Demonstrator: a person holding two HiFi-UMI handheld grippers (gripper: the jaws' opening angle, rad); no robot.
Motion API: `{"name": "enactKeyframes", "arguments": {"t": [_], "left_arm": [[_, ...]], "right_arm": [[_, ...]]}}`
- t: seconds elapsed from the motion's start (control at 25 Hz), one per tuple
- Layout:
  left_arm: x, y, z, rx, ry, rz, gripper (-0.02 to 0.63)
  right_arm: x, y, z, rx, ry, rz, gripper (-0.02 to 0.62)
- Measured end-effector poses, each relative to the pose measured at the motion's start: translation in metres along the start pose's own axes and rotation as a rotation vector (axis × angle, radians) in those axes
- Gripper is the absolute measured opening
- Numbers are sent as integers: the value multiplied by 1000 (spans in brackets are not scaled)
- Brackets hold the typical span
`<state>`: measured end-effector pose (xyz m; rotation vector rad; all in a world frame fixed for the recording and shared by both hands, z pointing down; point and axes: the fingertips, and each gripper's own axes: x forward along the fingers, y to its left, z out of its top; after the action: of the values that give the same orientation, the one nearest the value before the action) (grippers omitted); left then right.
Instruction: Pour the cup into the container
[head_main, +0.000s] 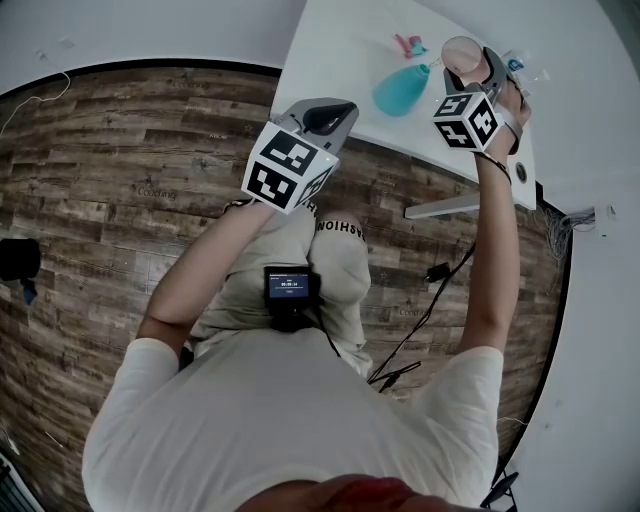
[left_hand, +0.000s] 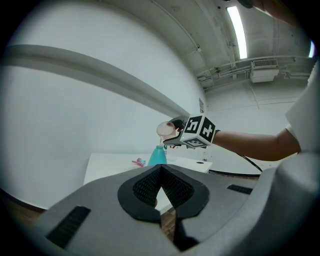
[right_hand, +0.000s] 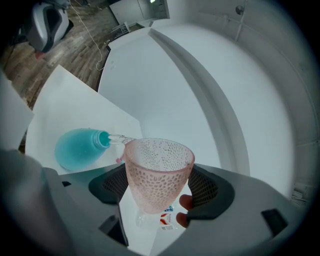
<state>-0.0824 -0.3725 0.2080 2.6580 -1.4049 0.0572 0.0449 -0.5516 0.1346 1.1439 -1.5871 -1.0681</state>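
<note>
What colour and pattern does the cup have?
The cup is translucent pink with a dimpled, bubble-like texture, clearest in the right gripper view.

A white counter (head_main: 330, 60) spreads under and ahead of the right fingers (right_hand: 205, 187). On it, a little to the left of those fingers, lies a small pink-and-teal item (head_main: 408, 45). Directly below them sits a small clear item with a red and blue label (right_hand: 166, 219). Under the left fingers (left_hand: 150, 187) runs a wood-plank floor (head_main: 120, 150). A black cable (head_main: 432, 308) trails across it, behind and below the right fingers. High above the left fingers glows a ceiling strip light (left_hand: 236, 27).
</note>
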Motion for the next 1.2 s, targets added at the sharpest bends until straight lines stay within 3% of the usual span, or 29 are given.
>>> {"name": "enactKeyframes", "arguments": {"t": [1.2], "left_arm": [[-5,0,4,6,3,-1,11]], "right_arm": [[-4,-21,5,-83,12,-85,371]]}}
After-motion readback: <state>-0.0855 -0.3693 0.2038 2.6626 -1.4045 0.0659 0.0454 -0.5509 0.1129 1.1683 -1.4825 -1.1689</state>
